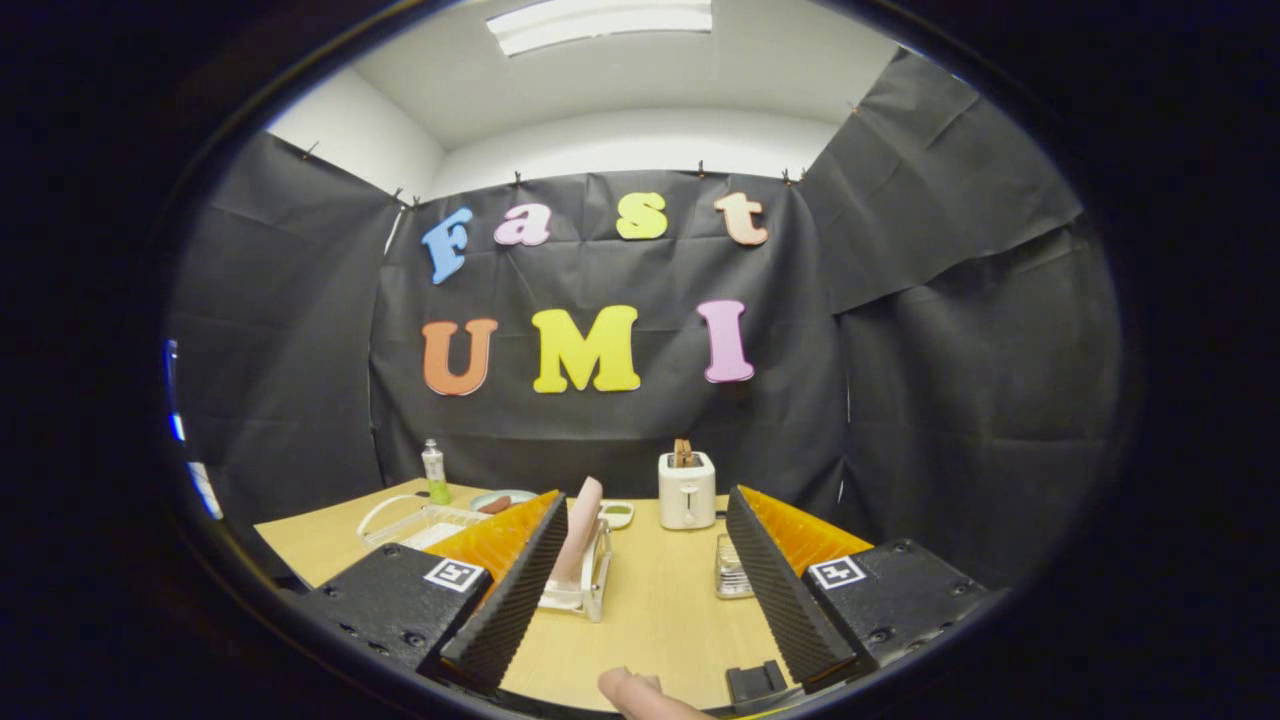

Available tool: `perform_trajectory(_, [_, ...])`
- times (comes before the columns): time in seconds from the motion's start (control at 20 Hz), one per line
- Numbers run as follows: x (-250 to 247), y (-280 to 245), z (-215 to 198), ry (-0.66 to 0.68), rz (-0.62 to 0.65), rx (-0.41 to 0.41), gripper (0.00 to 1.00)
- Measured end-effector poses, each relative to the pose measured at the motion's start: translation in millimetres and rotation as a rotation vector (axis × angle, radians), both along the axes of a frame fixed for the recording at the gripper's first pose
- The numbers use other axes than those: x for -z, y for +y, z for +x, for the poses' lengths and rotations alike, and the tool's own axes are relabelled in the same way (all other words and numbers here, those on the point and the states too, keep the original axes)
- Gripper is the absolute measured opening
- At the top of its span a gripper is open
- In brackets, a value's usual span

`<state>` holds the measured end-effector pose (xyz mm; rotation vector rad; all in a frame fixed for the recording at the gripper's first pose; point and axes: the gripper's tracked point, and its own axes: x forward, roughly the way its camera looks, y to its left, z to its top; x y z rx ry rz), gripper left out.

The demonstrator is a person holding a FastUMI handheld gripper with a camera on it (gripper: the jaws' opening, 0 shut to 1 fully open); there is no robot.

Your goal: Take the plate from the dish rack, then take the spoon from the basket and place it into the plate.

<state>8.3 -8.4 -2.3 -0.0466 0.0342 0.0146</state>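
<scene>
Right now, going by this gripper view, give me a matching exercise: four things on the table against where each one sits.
Things:
1 plate
2 toaster
3 bottle
4 basket

Places:
A far side of the table, near the wall, beyond the open jaws
B upright in the dish rack, just ahead of the jaws
C far side, behind the clear tray
D against one finger's inner side

Pairs: 1-B, 2-A, 3-C, 4-D

A cloth-walled test booth: toaster (pixel 686 489) and dish rack (pixel 585 585) on a wooden table (pixel 660 620).
</scene>
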Motion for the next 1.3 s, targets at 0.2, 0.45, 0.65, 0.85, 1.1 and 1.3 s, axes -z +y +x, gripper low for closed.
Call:
perform_trajectory(0.2, [-6,5,24,0.051,-0.029,-0.012,1.0])
perform_trajectory(0.45, [-9,17,65,0.191,-0.128,-0.044,1.0])
perform_trajectory(0.65, [-20,23,108,0.303,-0.14,-0.053,1.0])
perform_trajectory(0.85, [-15,28,160,0.46,-0.142,-0.035,1.0])
perform_trajectory(1.1, [12,37,221,0.705,-0.132,-0.003,1.0])
perform_trajectory(1.3, [30,63,234,0.941,-0.138,-0.029,0.91])
